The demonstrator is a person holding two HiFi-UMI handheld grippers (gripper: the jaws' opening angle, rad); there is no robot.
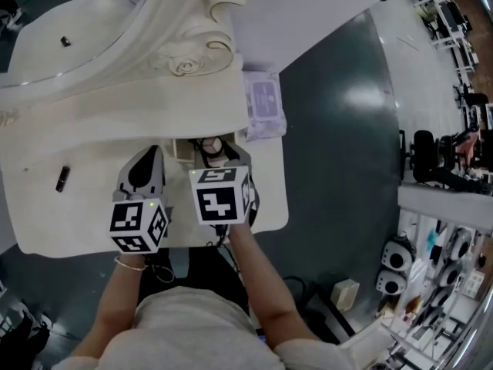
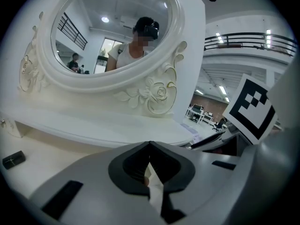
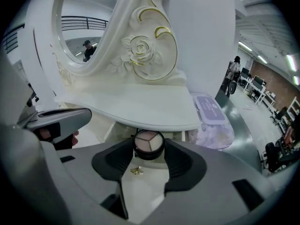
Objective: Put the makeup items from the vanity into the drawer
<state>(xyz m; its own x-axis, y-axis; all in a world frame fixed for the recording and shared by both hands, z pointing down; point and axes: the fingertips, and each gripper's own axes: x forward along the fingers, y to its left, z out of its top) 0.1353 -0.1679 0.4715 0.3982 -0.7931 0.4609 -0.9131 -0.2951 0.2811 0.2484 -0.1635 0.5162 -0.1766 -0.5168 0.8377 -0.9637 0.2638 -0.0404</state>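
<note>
A round compact (image 3: pixel 149 143) with three pale shades sits between the jaws of my right gripper (image 3: pixel 149 147), which is shut on it. In the head view the compact (image 1: pixel 212 145) hangs over the open drawer (image 1: pixel 183 151) at the front of the white vanity (image 1: pixel 85 129). A small gold knob (image 3: pixel 137 170) shows just below it. My left gripper (image 1: pixel 149 157) is beside it on the left, over the vanity top, jaws shut with nothing between them. A small black makeup item (image 1: pixel 62 179) lies on the vanity top to the left, also in the left gripper view (image 2: pixel 13 159).
The oval mirror (image 2: pixel 112 27) with its carved rose frame (image 3: pixel 140 48) rises behind the vanity shelf. A purple pack of wipes (image 1: pixel 264 102) lies at the vanity's right end. Dark floor (image 1: pixel 339 145) spreads to the right, with shelves of equipment beyond.
</note>
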